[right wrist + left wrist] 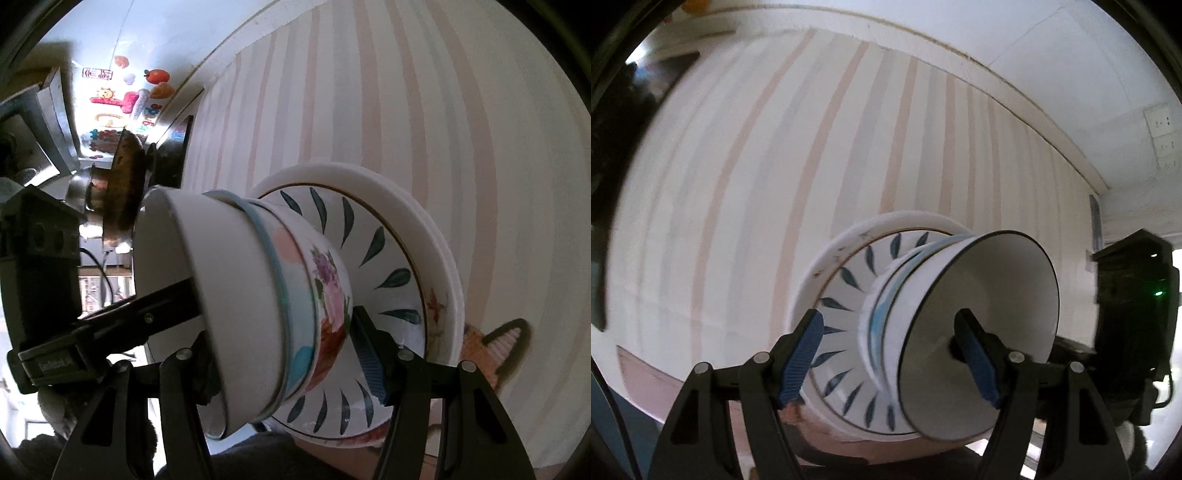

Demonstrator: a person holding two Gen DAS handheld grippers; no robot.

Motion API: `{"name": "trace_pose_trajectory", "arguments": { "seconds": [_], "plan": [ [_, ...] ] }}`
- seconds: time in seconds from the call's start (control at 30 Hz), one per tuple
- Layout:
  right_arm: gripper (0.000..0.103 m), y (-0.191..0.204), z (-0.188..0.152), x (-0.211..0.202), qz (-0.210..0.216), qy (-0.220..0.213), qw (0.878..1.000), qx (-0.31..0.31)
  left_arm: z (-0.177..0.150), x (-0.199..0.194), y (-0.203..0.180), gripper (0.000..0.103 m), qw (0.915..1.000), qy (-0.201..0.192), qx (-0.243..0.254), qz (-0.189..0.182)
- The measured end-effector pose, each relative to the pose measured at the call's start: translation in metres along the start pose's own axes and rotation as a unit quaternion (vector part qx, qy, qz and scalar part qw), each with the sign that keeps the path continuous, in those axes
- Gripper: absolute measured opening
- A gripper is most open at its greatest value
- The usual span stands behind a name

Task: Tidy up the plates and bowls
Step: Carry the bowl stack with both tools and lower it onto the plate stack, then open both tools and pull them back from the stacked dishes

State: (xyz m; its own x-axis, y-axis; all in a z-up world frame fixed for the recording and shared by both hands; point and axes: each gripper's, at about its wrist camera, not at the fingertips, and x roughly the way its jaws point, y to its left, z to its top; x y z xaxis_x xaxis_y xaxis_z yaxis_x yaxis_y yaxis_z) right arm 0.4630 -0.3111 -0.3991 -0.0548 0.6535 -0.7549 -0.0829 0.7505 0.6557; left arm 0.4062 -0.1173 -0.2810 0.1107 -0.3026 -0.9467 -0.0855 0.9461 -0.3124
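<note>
Steadying the nested bowls (pixel 258 295) on the leaf-patterned plate (pixel 388 266) calls for even pressure: left tongs (pixel 890 354) and right tongs (pixel 280 373) both pinch the stack across the striped desk (pixel 849 129).

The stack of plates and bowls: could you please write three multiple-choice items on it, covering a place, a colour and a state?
1. Where is the white bowl?
A. on top of the stack
B. under the plates
C. beside the stack

2. What colour are the leaf marks on the patterned plate?
A. red
B. dark blue
C. yellow

3. How does the left gripper stand?
A. shut with nothing in it
B. out of view
C. fingers astride the stack

Key: A, it caps the nested bowls; B, dark blue leaves ring the plate; C, one finger lies under the plates, the other inside the bowl.
</note>
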Motion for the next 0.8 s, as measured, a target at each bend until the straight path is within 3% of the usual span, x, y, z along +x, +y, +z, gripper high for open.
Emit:
{"name": "trace_pose_trajectory", "arguments": {
  "seconds": [0.2, 0.27, 0.33, 0.4, 0.43, 0.5, 0.63, 0.73, 0.8],
  "plan": [
    [0.064, 0.020, -0.010, -0.038, -0.046, -0.048, 0.998, -0.021, -0.015, -0.029, -0.005, 0.073, 0.9974, -0.041, 0.027, 0.053],
    [0.075, 0.030, -0.015, -0.053, -0.074, -0.071, 0.994, -0.029, -0.021, -0.042, -0.007, 0.073, 0.9953, -0.060, 0.039, 0.065],
    [0.087, 0.044, -0.024, -0.071, -0.113, -0.102, 0.988, -0.040, -0.027, -0.056, -0.013, 0.075, 0.9916, -0.080, 0.057, 0.084],
    [0.088, 0.061, -0.035, -0.089, -0.160, -0.135, 0.976, -0.052, -0.035, -0.072, -0.016, 0.079, 0.9879, -0.102, 0.070, 0.093],
    [0.089, 0.066, -0.039, -0.094, -0.172, -0.144, 0.973, -0.055, -0.038, -0.078, -0.018, 0.088, 0.9862, -0.112, 0.075, 0.096],
    [0.090, 0.082, -0.052, -0.110, -0.196, -0.177, 0.963, -0.061, -0.046, -0.093, -0.022, 0.090, 0.9810, -0.139, 0.088, 0.104],
    [0.092, 0.105, -0.077, -0.138, -0.223, -0.233, 0.944, -0.069, -0.063, -0.124, -0.027, 0.090, 0.9724, -0.183, 0.093, 0.111],
    [0.094, 0.120, -0.100, -0.161, -0.244, -0.267, 0.929, -0.077, -0.076, -0.141, -0.026, 0.090, 0.9706, -0.199, 0.088, 0.103],
    [0.095, 0.125, -0.115, -0.174, -0.243, -0.283, 0.924, -0.080, -0.091, -0.155, -0.028, 0.090, 0.9673, -0.219, 0.081, 0.100]
  ]
}}
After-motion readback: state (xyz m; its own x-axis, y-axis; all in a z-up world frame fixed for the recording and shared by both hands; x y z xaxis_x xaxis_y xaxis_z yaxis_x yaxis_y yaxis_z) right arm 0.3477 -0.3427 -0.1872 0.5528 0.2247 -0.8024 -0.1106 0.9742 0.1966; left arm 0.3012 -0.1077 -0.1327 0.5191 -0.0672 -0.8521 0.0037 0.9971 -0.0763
